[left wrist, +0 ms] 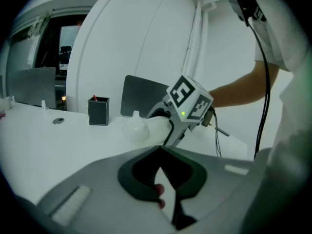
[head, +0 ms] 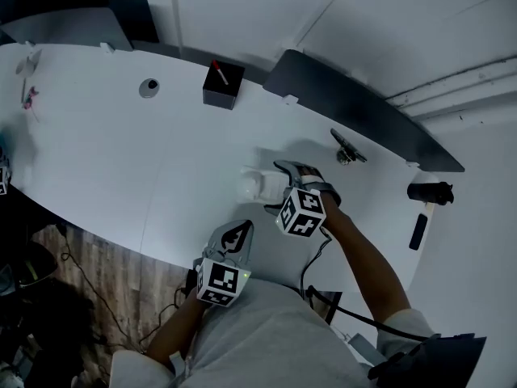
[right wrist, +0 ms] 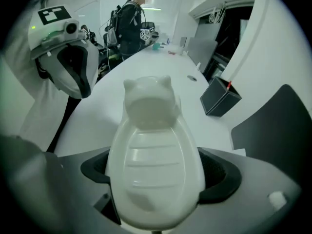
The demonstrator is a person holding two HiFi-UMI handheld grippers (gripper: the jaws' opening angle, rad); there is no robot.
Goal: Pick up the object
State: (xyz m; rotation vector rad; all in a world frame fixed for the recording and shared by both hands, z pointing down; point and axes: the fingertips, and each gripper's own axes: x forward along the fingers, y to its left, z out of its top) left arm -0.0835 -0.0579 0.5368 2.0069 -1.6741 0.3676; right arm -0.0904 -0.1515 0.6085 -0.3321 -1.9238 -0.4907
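Note:
The object is a white, bear-shaped plastic piece (head: 257, 184) with a ribbed belly, lying near the middle of the white table (head: 121, 160). My right gripper (head: 279, 187) is shut on it, and in the right gripper view the piece (right wrist: 153, 160) fills the space between the dark pads (right wrist: 222, 172). Whether it rests on the table or hangs just above it I cannot tell. My left gripper (head: 239, 231) is shut and empty at the table's near edge. In the left gripper view its jaws (left wrist: 165, 177) stay closed, pointing at the right gripper (left wrist: 187, 104) and the white piece (left wrist: 137, 128).
A black box holding a red pen (head: 222, 86) stands at the table's far edge, next to a grey round disc (head: 149, 88). A black clip (head: 347, 148), a black cylinder (head: 430, 192) and a black bar (head: 418, 231) lie to the right. A person (right wrist: 129, 26) stands far off.

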